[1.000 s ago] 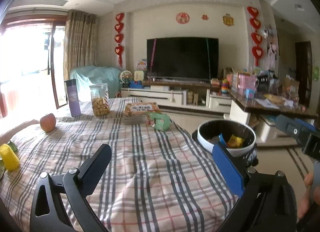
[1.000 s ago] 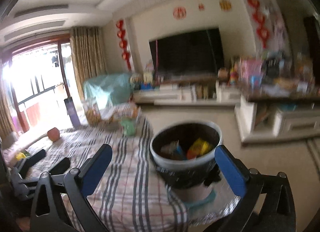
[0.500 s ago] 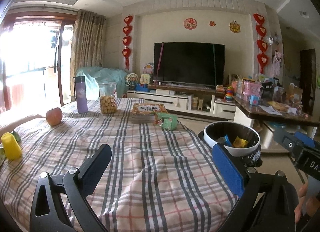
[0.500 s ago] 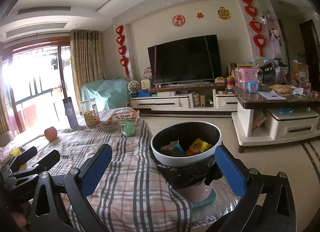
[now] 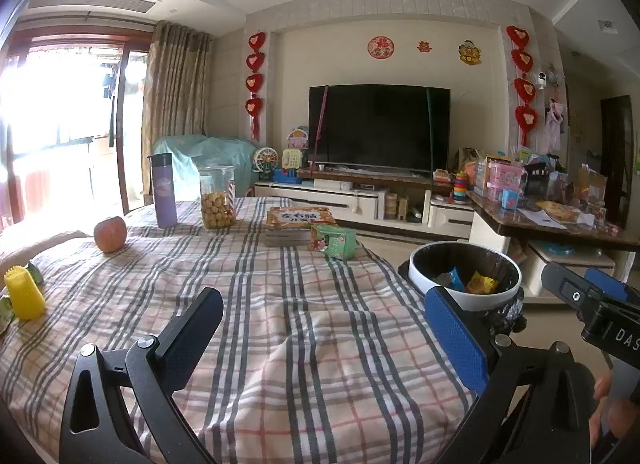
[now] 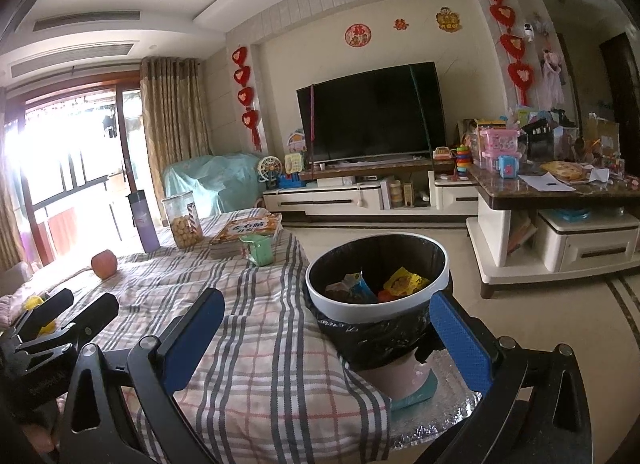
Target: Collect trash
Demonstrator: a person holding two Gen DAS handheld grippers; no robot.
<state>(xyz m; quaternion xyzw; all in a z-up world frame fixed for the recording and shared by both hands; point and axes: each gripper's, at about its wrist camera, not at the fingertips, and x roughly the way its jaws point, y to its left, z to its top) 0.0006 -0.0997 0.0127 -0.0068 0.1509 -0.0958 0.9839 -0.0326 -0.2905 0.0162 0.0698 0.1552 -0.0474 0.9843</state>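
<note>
A white-rimmed trash bin point(image 6: 436, 264) with a black liner stands right of the plaid-covered table point(image 5: 280, 324); it holds colourful wrappers point(image 6: 402, 282). It also shows in the left wrist view point(image 5: 420, 284). A green crumpled carton point(image 5: 334, 241) lies by the table's far right edge, also in the right wrist view point(image 6: 259, 249). My left gripper point(image 5: 324, 324) is open and empty over the table. My right gripper point(image 6: 326, 324) is open and empty, just in front of the bin.
On the table: an apple point(image 5: 111, 228), a purple bottle point(image 5: 163, 190), a cookie jar point(image 5: 217, 197), stacked books point(image 5: 300, 222), a yellow object point(image 5: 23, 293). A TV stand point(image 5: 360, 200) and a cluttered side table point(image 5: 560, 220) stand beyond.
Both views have tilted up and steadied; the right wrist view is no longer blurred. The bin and table items have not moved. Both grippers stay open.
</note>
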